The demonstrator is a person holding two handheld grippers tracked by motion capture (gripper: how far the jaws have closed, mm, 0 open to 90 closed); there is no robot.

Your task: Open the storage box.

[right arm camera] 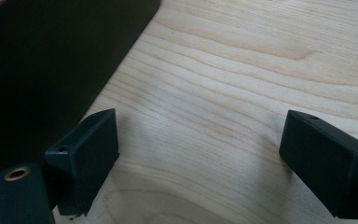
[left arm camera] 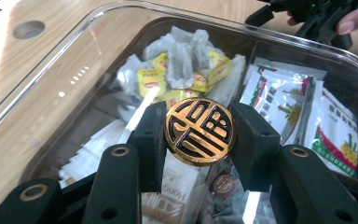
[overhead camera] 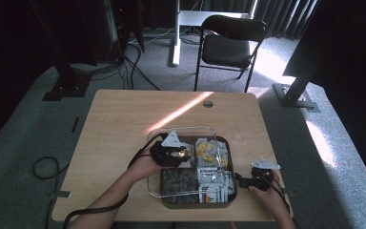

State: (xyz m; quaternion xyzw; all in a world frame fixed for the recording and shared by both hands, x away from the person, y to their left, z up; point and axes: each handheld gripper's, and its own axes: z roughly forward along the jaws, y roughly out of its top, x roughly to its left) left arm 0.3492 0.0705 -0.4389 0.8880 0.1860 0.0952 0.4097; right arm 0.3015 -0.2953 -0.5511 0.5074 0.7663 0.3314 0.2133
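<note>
While the left gripper (left arm camera: 199,133) clamps the lid's gold knob (left arm camera: 199,131) above the tea box (overhead camera: 232,157), the right gripper (right arm camera: 198,163) idles unclenched beside it.

I see a pale wooden desk (overhead camera: 124,124) carrying a dark compartmented tray (overhead camera: 198,204) near its front edge.

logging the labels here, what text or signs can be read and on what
Round gold knob clamped in the left gripper: a raised black-and-gold seal-style sign, no readable word.
Yellow tea bag tags: red logo, too blurred to read.
White sachets: print too small.
Packet below the knob: blurred letters.
</note>
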